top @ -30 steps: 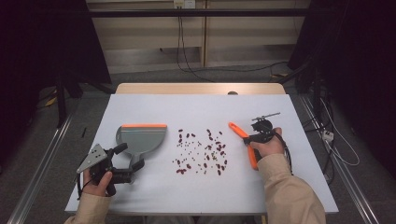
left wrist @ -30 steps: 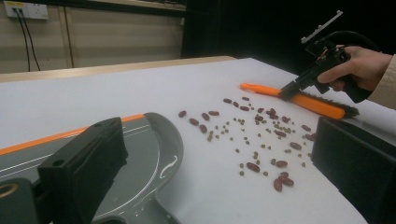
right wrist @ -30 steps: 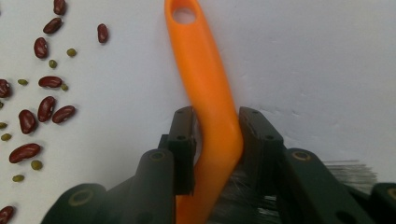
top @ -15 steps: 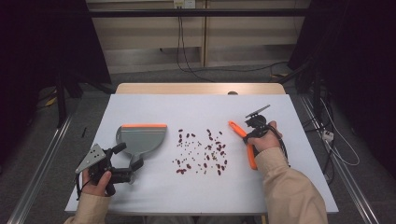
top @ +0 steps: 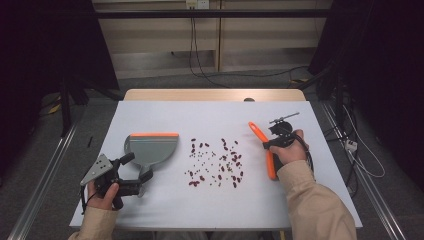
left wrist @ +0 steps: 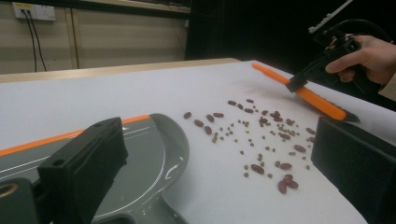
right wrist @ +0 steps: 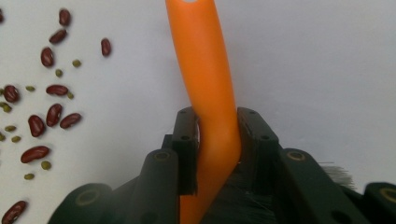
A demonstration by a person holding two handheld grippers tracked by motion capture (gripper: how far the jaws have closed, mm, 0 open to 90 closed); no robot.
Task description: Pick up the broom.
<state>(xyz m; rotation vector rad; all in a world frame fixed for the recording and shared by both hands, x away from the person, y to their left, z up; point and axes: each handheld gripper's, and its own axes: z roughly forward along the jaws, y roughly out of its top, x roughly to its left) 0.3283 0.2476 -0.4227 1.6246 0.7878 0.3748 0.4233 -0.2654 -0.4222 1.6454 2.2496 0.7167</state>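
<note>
Right gripper view shows the right hand-held gripper [right wrist: 217,135] clamped on the orange brush handle [right wrist: 205,70] lying on the desk [top: 210,120] beside scattered beans [top: 216,162], while the left hand-held gripper [top: 140,177] gapes wide by the grey dustpan [top: 150,150].

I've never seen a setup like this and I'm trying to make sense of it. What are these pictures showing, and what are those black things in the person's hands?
A person sits at a white table, holding a hand-worked two-jaw gripper in each hand. The high view looks down from above; each gripper view comes from a camera riding on that gripper. Red and green beans lie scattered mid-table beside a grey dustpan. The right gripper is clamped on an orange brush handle. The left gripper sits open near the dustpan's handle.
</note>
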